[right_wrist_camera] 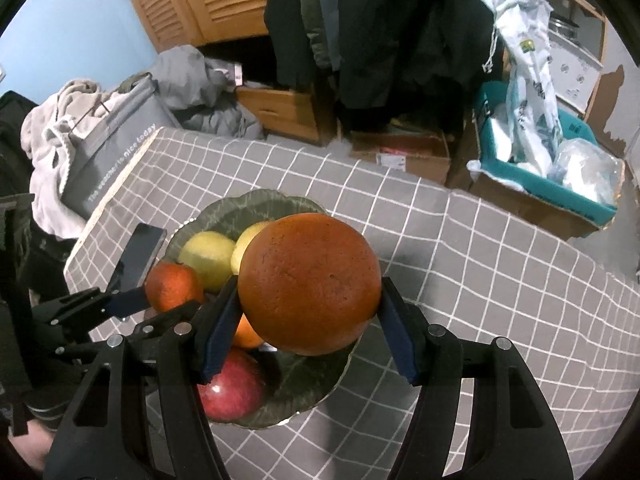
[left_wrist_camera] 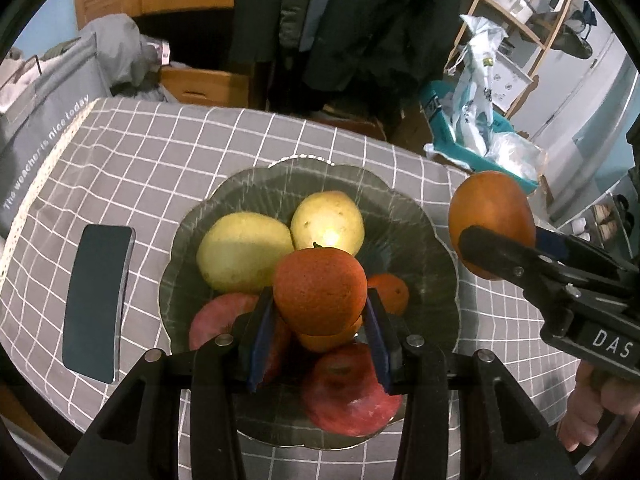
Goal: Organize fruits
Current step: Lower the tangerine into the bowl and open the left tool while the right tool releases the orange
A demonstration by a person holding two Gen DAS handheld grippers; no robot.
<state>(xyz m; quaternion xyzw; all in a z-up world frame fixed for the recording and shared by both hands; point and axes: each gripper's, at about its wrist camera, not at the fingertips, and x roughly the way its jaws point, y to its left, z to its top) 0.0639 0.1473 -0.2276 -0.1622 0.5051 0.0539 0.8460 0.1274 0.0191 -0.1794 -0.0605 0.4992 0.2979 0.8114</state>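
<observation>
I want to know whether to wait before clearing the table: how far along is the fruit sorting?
Mostly done: two yellow fruits, two red apples and an orange already lie on the green plate. In hand: the left gripper holds a small orange over the plate, the right gripper a bigger one. Left: setting both down.

dark phone (left_wrist_camera: 98, 306) — checked tablecloth (left_wrist_camera: 200, 140)

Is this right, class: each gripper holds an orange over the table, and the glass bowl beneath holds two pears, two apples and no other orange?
Not quite. The bowl does hold another orange, beside the one in the left gripper, as the left wrist view shows. The right gripper holds an orange too; the pears and apples stand as stated.
</observation>
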